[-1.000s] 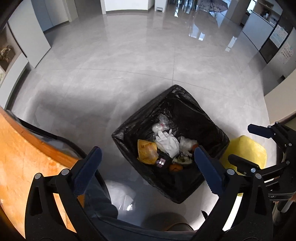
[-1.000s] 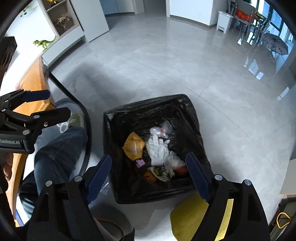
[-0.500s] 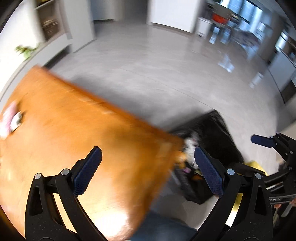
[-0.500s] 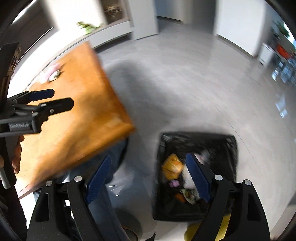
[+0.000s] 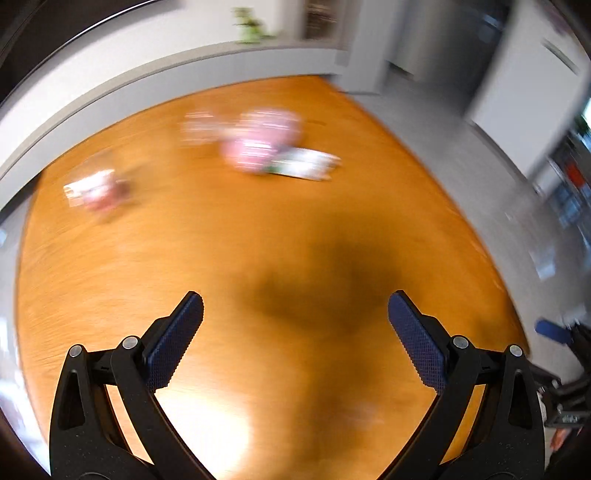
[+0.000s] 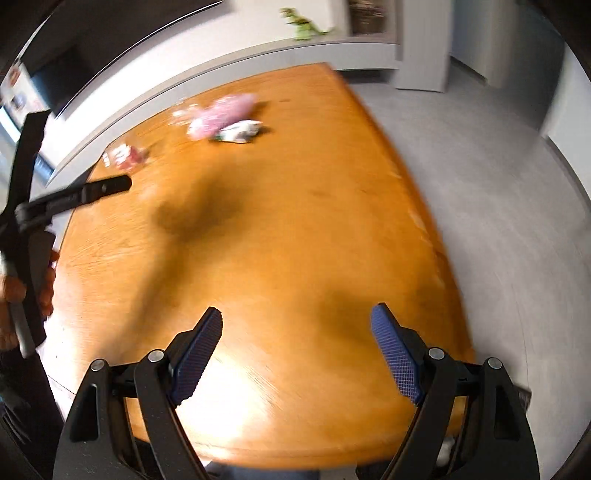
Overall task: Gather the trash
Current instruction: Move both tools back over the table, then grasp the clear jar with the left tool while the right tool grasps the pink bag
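Both my claws hang over the orange wooden table, tilted downward. My left gripper stands wide, nothing between its blue pads. My right gripper likewise stands wide and empty. The trash lies at the table's far side, well apart from both claws: a pink crumpled item touching or just beside a white-and-green wrapper, and a smaller red-and-white piece off to the left near the edge. Motion blur hides finer detail. A green toy dinosaur stands on the ledge beyond.
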Demonstrator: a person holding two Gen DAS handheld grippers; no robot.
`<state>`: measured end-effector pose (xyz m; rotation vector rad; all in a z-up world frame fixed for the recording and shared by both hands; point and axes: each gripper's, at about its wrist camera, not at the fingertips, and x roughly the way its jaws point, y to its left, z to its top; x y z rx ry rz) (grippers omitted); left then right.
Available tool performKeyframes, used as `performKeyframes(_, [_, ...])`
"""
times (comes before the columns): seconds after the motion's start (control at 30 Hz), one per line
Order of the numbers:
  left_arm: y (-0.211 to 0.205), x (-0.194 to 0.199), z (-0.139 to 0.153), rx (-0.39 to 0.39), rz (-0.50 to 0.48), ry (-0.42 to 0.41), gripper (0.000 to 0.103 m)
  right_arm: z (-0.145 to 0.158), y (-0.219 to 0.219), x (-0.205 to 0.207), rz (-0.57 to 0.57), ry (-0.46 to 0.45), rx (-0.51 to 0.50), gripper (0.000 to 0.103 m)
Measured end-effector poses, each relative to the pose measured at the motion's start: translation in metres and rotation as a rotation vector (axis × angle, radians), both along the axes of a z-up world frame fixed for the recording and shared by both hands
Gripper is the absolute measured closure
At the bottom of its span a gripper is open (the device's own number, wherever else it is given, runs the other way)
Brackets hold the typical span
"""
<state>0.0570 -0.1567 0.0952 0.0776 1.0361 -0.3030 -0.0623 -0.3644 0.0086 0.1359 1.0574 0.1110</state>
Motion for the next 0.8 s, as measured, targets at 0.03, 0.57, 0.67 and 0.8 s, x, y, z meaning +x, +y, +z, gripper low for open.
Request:
performKeyframes(0.03, [0.018, 0.012, 0.001, 0.009, 0.044, -0.002, 0.006, 0.001, 0.011, 0.009, 0.024, 0.0, -0.001, 0.02])
performKeyframes(0.57, [0.159, 0.171, -0.03, -0.018, 0.403, 0.043, 0.006, -0.011, 0.086, 0.088, 0.178, 0.048, -0.022, 0.02])
performKeyframes(0.67, [0.161, 0.189, -0.039, -0.026, 0.406, 0.052, 0.006, -0.013, 0.092, 0.099, 0.18, 0.054, -0.023, 0.02])
performKeyframes(0.8, [0.171, 0.206, -0.045, -0.048, 0.402, 0.053, 0.006, -0.02, 0.099, 0.114, 0.193, 0.065, -0.027, 0.02])
